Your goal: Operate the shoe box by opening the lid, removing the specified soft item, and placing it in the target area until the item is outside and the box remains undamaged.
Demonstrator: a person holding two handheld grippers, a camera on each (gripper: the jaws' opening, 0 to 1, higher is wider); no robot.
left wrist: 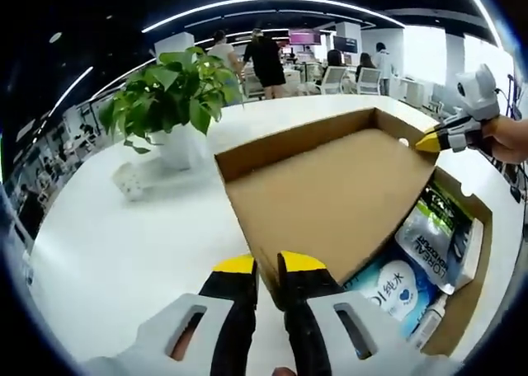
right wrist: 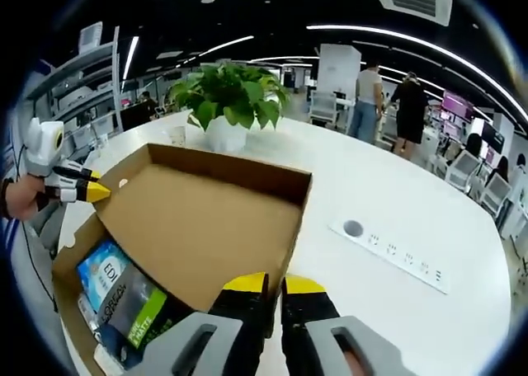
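Shoe box (left wrist: 462, 302) on white tabletop (left wrist: 124, 244), lid (left wrist: 330, 195) raised — each hand-held gripper, L (left wrist: 268, 265) & R (right wrist: 275, 284), is clamped on opposite lid edges. Soft pouches (left wrist: 429, 244) seen inside, under lid.

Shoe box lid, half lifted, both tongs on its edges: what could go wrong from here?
1. Both tongs, left and right, pinch thin cardboard edges of the lid; uneven pulling could crease or tear it.
2. If either grip slips, the lid may drop back onto the pouches underneath.
3. The potted plant stands just beyond the box; a swinging lid might knock it.
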